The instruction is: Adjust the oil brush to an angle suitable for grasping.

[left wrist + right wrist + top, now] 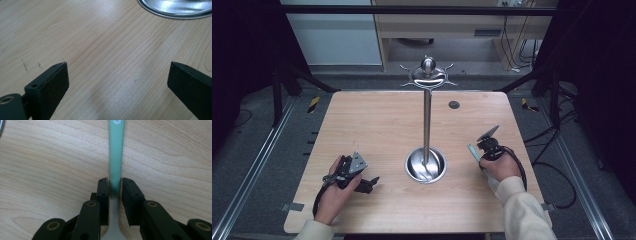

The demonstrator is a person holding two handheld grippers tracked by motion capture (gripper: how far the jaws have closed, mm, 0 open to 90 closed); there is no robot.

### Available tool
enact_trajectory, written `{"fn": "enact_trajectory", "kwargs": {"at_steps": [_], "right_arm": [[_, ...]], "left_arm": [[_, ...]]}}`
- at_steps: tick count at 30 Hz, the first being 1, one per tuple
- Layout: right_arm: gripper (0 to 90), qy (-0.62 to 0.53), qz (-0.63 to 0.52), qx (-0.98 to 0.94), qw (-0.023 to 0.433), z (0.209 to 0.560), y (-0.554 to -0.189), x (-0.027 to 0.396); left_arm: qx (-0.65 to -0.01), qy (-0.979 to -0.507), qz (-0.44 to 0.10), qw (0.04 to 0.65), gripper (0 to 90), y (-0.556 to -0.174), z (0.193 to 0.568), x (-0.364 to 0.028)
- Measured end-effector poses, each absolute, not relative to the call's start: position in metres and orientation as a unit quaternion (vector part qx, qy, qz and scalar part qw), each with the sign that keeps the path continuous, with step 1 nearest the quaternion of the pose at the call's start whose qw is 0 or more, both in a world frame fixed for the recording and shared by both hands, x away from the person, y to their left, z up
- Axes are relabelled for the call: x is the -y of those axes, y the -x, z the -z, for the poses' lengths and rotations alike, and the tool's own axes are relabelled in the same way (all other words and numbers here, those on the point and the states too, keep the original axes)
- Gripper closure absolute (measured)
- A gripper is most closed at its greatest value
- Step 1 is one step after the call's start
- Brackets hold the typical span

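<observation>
A utensil with a mint-green handle [116, 150] lies flat on the wooden table [377, 125]; its pale wider end runs back under my right gripper [115, 181]. The two black pads sit against the handle's sides, shut on it. From above, the green handle [473, 150] pokes out to the left of my right gripper [480, 151], right of the metal stand. My left gripper [117, 67] rests low over bare wood, jaws wide open with nothing between them. In the high view the left gripper [371, 184] points toward the stand's bowl.
A metal stand rises at the table's middle: a shiny bowl base [426, 165], a thin pole [427, 120] and a ring of hooks [428, 75] at the top. The bowl's rim [175, 15] lies ahead of my left gripper. A dark round grommet [454, 104] sits at the back.
</observation>
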State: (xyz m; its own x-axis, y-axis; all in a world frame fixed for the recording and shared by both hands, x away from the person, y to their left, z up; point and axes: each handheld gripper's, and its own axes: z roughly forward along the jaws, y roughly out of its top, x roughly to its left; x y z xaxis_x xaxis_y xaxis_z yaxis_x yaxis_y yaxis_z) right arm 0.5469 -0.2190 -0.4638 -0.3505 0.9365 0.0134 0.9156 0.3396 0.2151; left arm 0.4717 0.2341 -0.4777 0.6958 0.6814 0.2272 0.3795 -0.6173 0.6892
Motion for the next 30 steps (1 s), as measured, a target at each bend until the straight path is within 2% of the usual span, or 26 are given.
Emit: {"fn": "enact_trajectory", "kwargs": {"at_steps": [30], "right_arm": [[82.2, -0.561, -0.100, -0.820, 0.057, 0.4620, -0.5457, 0.2229]], "left_arm": [[-0.302, -0.868, -0.243, 0.310, 3.4, -0.4719, 0.4783, -0.2333]]}}
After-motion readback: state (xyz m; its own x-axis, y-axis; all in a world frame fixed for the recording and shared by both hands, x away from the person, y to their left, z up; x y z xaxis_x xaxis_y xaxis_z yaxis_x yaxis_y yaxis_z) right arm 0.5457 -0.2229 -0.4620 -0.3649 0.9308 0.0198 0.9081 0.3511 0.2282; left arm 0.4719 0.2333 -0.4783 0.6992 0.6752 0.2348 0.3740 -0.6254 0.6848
